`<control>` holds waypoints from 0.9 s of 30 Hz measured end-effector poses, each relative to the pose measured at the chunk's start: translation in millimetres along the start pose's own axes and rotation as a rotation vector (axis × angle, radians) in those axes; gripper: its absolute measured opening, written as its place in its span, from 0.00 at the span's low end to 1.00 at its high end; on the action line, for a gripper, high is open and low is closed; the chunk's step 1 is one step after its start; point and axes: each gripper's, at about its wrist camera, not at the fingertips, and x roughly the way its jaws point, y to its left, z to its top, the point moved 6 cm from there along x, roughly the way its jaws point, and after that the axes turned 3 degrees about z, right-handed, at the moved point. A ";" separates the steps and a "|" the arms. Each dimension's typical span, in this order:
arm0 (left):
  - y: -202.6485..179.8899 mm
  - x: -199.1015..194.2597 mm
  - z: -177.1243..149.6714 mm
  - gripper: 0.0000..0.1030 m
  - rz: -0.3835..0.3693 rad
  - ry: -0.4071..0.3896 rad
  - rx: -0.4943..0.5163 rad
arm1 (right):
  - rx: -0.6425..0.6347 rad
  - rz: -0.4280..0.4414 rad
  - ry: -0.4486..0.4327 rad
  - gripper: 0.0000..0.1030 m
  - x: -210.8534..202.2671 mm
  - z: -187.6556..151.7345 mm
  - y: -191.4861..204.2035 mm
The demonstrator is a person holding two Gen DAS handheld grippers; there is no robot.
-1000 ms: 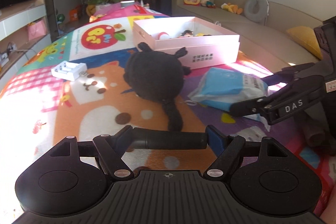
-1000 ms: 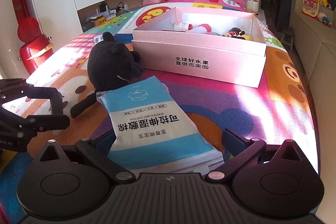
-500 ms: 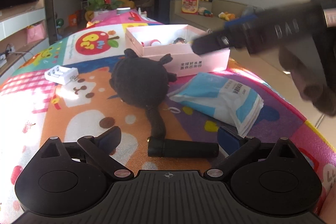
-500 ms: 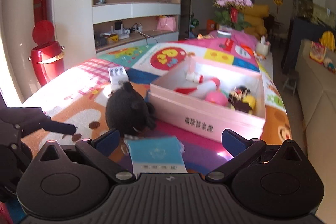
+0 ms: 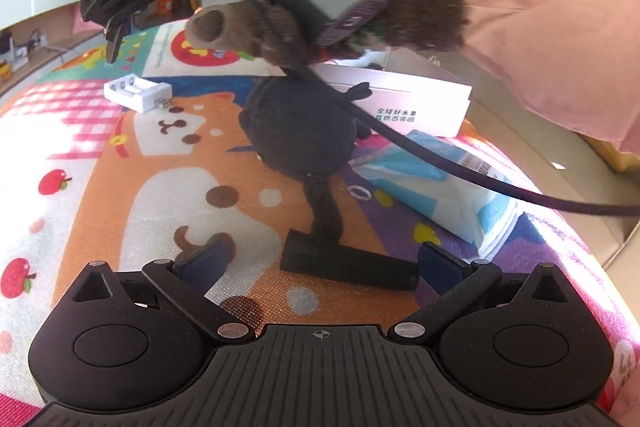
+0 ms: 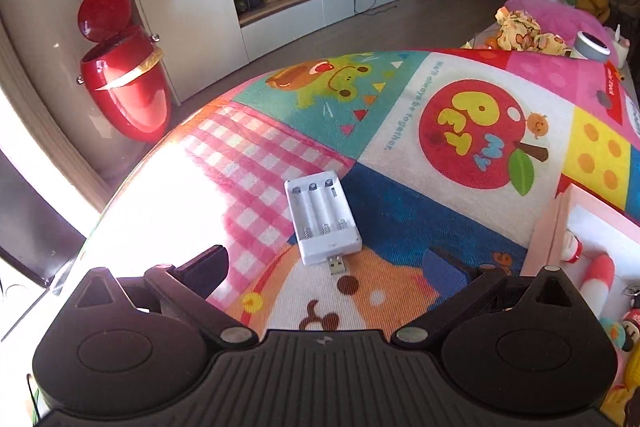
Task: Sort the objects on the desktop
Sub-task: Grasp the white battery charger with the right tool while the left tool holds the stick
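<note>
Fleecy cartoon mat (image 6: 400, 227) bears ribbed white charger (image 6: 323, 221).

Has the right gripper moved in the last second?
Yes. The right gripper has swung left, away from the blue wipes pack it was over, and now hangs open above the white battery charger, left of the pink box.

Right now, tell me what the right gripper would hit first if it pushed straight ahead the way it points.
Most likely the white three-slot battery charger with the USB plug. It lies on the colourful cartoon-print mat straight ahead of the open right gripper, between its fingers' lines. Nothing shows in between, though depth is hard to judge through the fisheye.
</note>
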 end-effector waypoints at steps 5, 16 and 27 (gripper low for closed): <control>-0.7 -0.4 -0.3 1.00 -0.004 -0.001 -0.002 | 0.013 -0.050 0.040 0.94 61.4 19.5 1.6; 0.0 -0.9 -0.7 1.00 -0.019 -0.006 -0.020 | -0.047 0.036 0.115 0.46 38.7 5.1 28.1; 1.0 -1.2 -0.9 1.00 -0.017 0.000 -0.017 | 0.057 0.131 -0.069 0.46 -165.2 -112.6 -16.5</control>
